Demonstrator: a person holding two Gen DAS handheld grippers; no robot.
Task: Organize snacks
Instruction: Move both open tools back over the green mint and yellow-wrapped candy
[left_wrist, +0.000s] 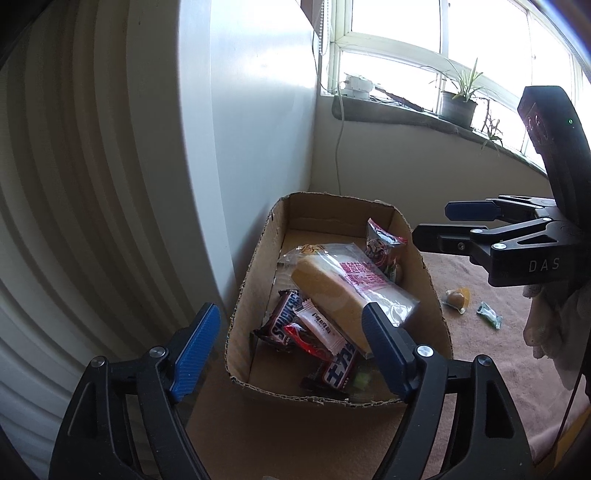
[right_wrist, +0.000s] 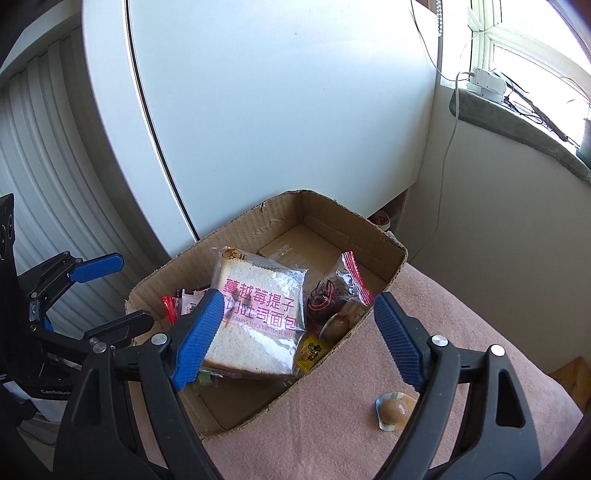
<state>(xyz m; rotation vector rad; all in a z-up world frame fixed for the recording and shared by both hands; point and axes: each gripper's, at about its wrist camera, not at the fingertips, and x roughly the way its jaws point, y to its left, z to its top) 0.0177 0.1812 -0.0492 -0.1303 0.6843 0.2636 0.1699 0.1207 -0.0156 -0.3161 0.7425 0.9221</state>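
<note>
1. We hold our left gripper (left_wrist: 290, 350) with its ribbed blue pads spread wide and empty, hovering over the near end of the open brown corrugated cardboard box (left_wrist: 255, 266)
2. Our right gripper (right_wrist: 299, 339) is likewise open, holding nothing, above the same box (right_wrist: 388, 269)
3. The clear crinkly plastic bag of thick white toast with pink lettering (right_wrist: 258, 314) lies tilted on top of the glossy candy-bar wrappers (left_wrist: 295, 332), probably just where it landed
4. One small sealed brown egg packet (right_wrist: 393, 410) and a green sweet wrapper (left_wrist: 489, 314) lie loose on the pink napped cloth (right_wrist: 461, 302) beside the box, probably ours to gather next
</note>
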